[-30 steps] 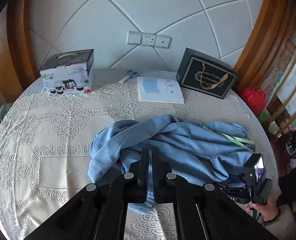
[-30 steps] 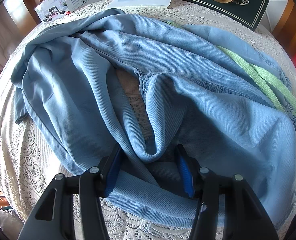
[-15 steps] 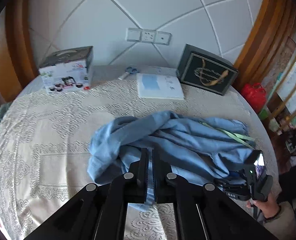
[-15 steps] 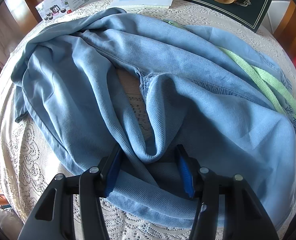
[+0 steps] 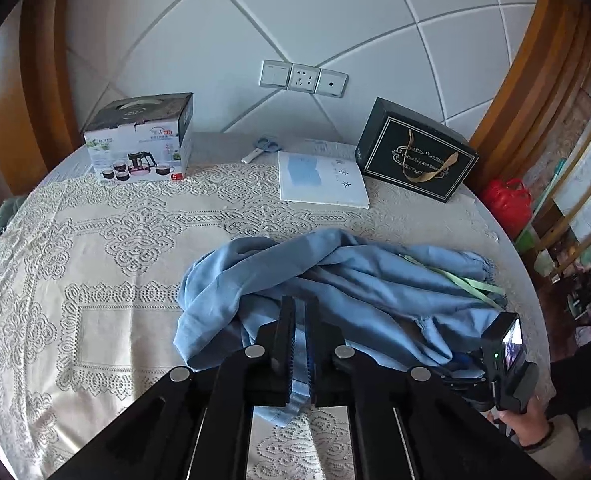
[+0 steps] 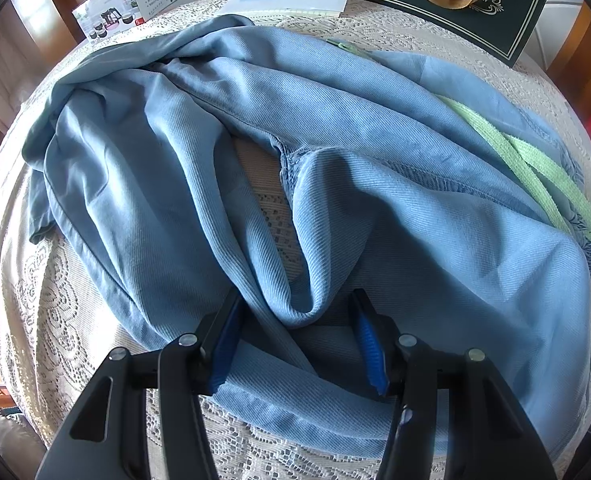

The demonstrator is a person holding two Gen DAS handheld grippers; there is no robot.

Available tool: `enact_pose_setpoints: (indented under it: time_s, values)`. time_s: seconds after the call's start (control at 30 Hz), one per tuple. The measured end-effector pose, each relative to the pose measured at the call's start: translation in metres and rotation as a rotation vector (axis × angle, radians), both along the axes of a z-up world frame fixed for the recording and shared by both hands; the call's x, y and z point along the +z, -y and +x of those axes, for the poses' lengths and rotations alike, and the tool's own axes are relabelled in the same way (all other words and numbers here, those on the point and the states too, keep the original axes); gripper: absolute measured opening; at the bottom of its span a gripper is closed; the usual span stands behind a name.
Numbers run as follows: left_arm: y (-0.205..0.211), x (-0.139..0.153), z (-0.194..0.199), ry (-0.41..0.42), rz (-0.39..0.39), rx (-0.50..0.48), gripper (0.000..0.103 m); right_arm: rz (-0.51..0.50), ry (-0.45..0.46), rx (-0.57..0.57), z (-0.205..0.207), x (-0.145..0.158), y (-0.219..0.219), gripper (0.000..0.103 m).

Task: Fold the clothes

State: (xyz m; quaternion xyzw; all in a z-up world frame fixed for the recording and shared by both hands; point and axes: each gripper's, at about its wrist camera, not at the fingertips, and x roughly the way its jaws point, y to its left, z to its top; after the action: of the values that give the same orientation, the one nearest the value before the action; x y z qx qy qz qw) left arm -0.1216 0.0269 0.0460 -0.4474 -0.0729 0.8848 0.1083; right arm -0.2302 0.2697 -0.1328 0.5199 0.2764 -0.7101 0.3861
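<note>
A crumpled pair of light blue trousers (image 5: 335, 280) with a pale green drawstring (image 5: 467, 286) lies on the lace tablecloth (image 5: 95, 280) of a round table. My left gripper (image 5: 300, 320) is shut on a hem edge of the trousers, lifted a little above the cloth. My right gripper (image 6: 295, 312) stands open low over the trousers (image 6: 335, 160), a fold of the blue fabric bulging between its blue pads (image 6: 369, 356). The green drawstring (image 6: 527, 160) runs along the waistband at the right. In the left wrist view the right gripper's body (image 5: 503, 356) and a hand (image 5: 523, 428) show at the table's right edge.
At the back of the table stand a tea-set box (image 5: 139, 140), scissors (image 5: 261, 148), a white booklet (image 5: 319, 180) and a dark gift box (image 5: 415, 160). Wall sockets (image 5: 303, 78) are behind. A red bag (image 5: 507, 200) sits beyond the right edge.
My left gripper has risen and pulled back with the hem, so the trousers look smaller and bunch slightly. My right gripper has stayed open in the same place.
</note>
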Motion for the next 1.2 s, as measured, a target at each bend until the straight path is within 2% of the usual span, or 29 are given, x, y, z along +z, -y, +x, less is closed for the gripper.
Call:
enact_pose_setpoints:
  time_s: [0.1,0.17,0.23,0.5,0.63,0.77,0.87,1.2]
  values:
    - [-0.004,-0.002,0.002,0.004,0.005,-0.063,0.005,0.0,-0.001,0.0,-0.001,0.0,0.001,0.053]
    - [-0.01,-0.003,0.005,-0.001,-0.057,-0.059,0.001,0.0,-0.001,0.0,0.002,0.0,0.0,0.053]
    - [-0.012,-0.004,0.006,0.0,-0.072,-0.065,0.0,0.0,-0.002,0.001,0.006,0.001,0.0,0.053]
    - [-0.01,-0.003,0.003,-0.01,-0.061,-0.037,0.004,0.001,-0.004,0.002,0.015,0.002,-0.001,0.053]
    - [-0.012,-0.003,0.005,-0.014,-0.034,-0.09,0.003,0.003,-0.004,0.003,0.014,0.002,0.0,0.053]
    - [-0.015,-0.002,0.006,-0.019,-0.07,-0.076,0.0,0.004,-0.004,0.003,0.013,0.002,0.0,0.053]
    - [-0.013,0.0,0.006,-0.038,-0.045,-0.069,0.001,0.005,-0.005,0.006,0.013,0.002,0.0,0.053]
    - [-0.018,-0.008,0.002,0.015,-0.056,-0.071,0.003,0.008,-0.004,0.01,0.016,0.002,0.002,0.053]
